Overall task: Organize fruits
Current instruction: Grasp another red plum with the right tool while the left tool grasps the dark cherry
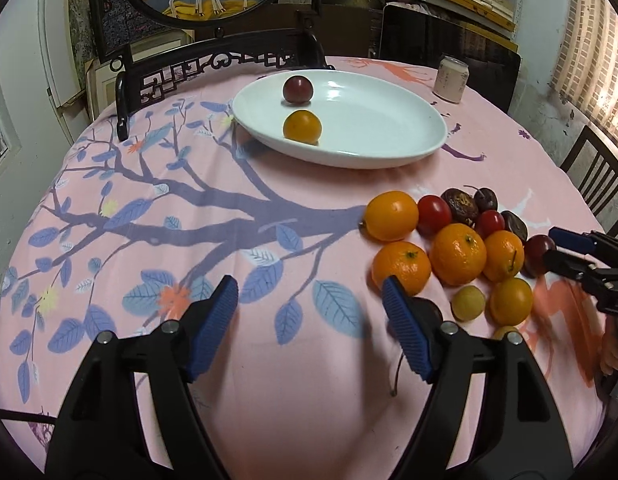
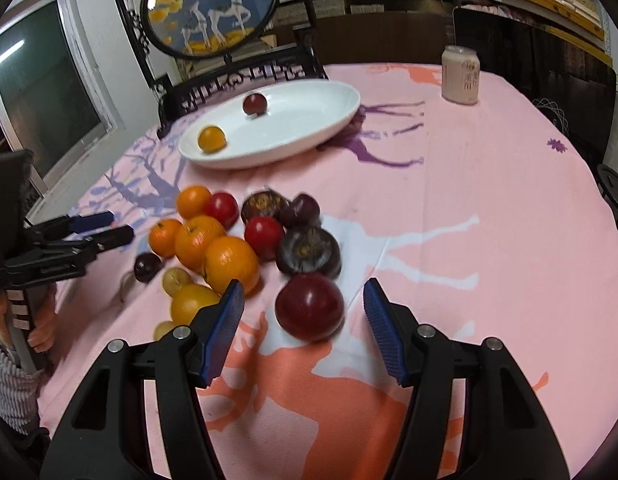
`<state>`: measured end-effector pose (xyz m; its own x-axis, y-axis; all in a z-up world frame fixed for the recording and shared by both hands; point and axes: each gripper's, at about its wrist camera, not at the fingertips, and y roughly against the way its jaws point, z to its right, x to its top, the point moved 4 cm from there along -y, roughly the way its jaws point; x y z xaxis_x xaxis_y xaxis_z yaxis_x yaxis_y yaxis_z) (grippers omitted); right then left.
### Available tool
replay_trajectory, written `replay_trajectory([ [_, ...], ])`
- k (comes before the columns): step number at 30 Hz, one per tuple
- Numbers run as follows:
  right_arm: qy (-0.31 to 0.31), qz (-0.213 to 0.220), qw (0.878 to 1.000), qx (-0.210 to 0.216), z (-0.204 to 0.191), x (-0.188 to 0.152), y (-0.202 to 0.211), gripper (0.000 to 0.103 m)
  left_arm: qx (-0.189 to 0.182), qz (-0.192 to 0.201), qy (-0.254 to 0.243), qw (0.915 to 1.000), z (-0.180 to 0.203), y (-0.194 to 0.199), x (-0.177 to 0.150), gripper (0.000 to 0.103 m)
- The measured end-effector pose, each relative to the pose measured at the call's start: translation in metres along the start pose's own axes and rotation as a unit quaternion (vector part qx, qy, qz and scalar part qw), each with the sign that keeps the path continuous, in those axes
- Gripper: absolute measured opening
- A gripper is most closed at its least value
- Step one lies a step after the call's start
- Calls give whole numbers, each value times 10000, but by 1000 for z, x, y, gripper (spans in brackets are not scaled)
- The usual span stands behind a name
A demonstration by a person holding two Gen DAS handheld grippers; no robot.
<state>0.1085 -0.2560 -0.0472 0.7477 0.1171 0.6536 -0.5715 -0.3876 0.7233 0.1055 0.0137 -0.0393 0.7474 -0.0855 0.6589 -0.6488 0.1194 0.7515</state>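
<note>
- Over the pink-clothed desk (image 1: 269,400), the left tool (image 1: 311,302) hangs spread wide, gripping nothing.
- The right tool (image 2: 304,306) is spread too, a dark red plum (image 2: 309,306) lying between its fingers, untouched.
- The fruit pile (image 1: 457,248) lies near the white oval dish (image 1: 389,148), which holds a plum (image 1: 297,89) and an orange fruit (image 1: 302,127).
- One dark fruit (image 1: 429,310) sits half hidden behind the left tool's finger.

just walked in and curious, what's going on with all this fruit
A person with a gripper in each hand is moving fruit from a pile on the tablecloth to a white plate. Two pieces already sit on the plate: a dark plum and an orange fruit. The right gripper is open around a red plum, not yet gripping it. The left gripper is open and empty.
</note>
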Motion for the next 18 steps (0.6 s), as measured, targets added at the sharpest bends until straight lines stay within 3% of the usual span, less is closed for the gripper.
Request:
replay_trajectory([
  [9, -25, -241, 9996, -143, 3, -5, -15, 54, -103, -48, 179, 9998, -7, 0, 0, 76],
  [13, 5, -245, 9996, -142, 3, -6, -17, 42, -238, -12, 253, 9994, -9, 3, 1, 76],
  [18, 14, -246, 9997, -91, 2, -6, -16, 39, -568, 21, -325, 9979, 19, 9, -6, 76],
])
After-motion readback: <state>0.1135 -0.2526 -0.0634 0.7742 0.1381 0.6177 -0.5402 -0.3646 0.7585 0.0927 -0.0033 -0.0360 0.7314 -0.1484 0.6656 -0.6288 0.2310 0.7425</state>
